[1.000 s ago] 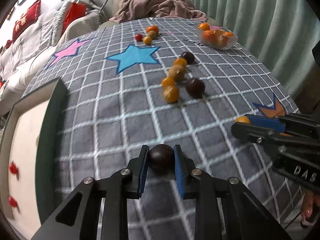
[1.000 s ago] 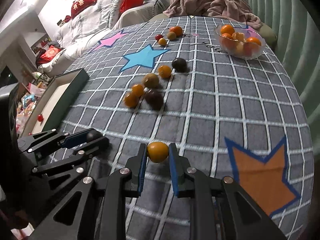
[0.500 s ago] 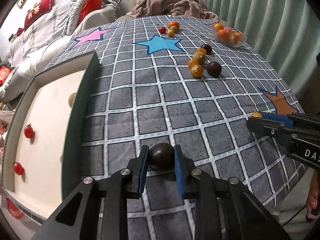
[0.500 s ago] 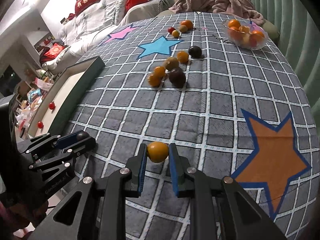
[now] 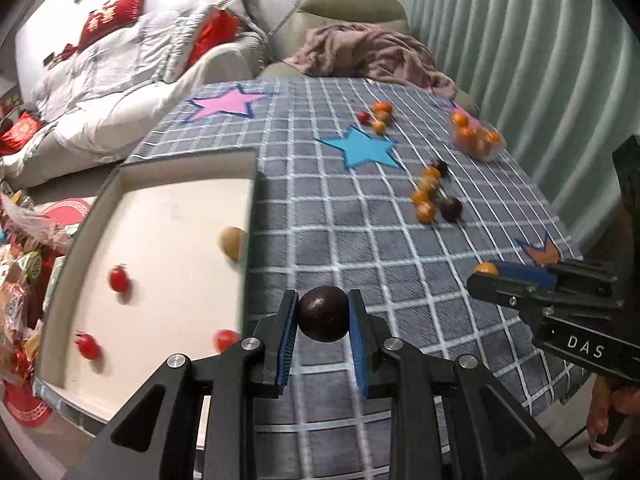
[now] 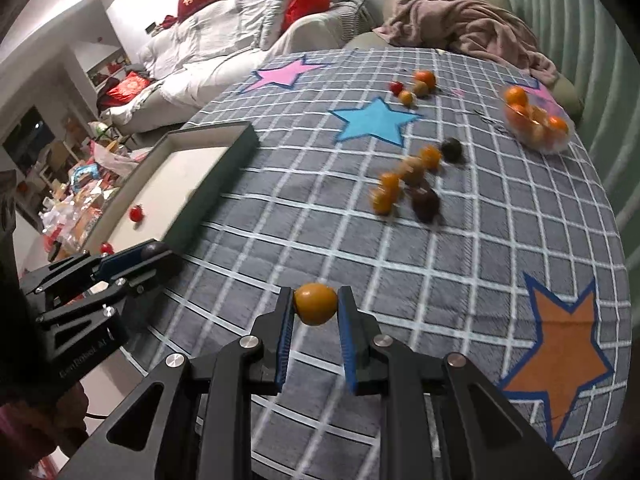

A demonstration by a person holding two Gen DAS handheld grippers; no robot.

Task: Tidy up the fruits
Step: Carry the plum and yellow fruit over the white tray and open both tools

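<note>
My left gripper point(image 5: 323, 312) is shut on a dark purple round fruit point(image 5: 323, 314), held above the grey checked cloth just right of the green-rimmed white tray point(image 5: 168, 216). My right gripper point(image 6: 316, 306) is shut on a small orange fruit point(image 6: 315, 303), held above the cloth; it also shows in the left wrist view point(image 5: 504, 274). The left gripper shows at the left of the right wrist view point(image 6: 136, 258). The tray holds red cherry tomatoes point(image 5: 119, 280) and a tan fruit point(image 5: 234, 242). A cluster of orange and dark fruits point(image 6: 412, 184) lies mid-table.
A clear bowl of oranges point(image 6: 536, 124) stands at the far right. A small group of fruits point(image 6: 416, 86) lies at the far end by the blue star. A pink blanket on a chair point(image 6: 464, 28) and a sofa lie beyond the table.
Both grippers have drawn back towards the near edge and left, each keeping its fruit. The tray now fills more of the left wrist view.
</note>
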